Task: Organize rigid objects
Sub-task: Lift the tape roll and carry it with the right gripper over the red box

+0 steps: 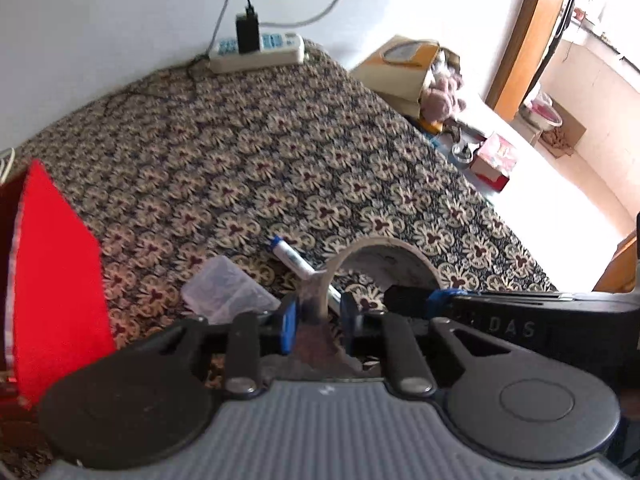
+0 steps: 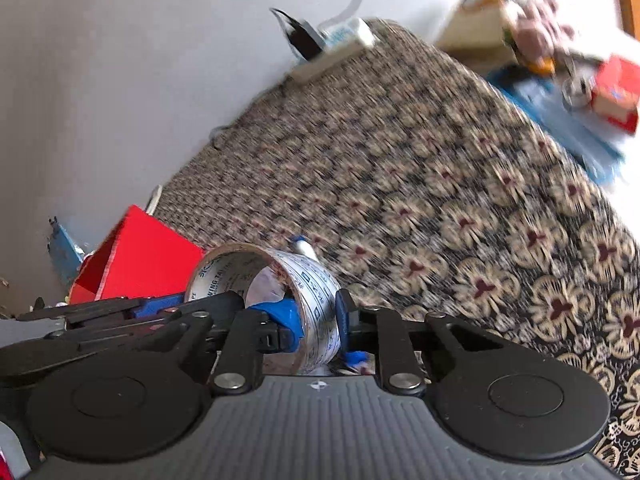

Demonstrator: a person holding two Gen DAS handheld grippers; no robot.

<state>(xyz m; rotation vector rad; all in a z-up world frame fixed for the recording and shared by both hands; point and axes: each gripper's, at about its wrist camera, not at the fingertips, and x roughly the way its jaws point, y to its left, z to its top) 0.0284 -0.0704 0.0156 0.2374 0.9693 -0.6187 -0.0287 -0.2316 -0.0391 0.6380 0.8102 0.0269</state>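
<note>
- L gripper (image 1: 318,316): clamped on tape roll (image 1: 384,256) wall, near side, over patterned cloth (image 1: 280,160).
- R gripper (image 2: 318,320): clamped on same roll's (image 2: 280,280) wall.
- Pen (image 1: 290,258) just behind roll; clear box (image 1: 226,292) beside it; red box (image 1: 56,280) at left.

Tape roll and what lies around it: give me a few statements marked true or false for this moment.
1. Both hand-held grippers clamp the tape roll. True: the right hand-held gripper and the left hand-held gripper each pinch its wall.
2. The red box sits by the power strip. False: it is at the near left; the power strip is by the wall.
3. A blue-capped tube lies beyond the roll. True.
4. The tablecloth is plain white. False: it is floral patterned.
</note>
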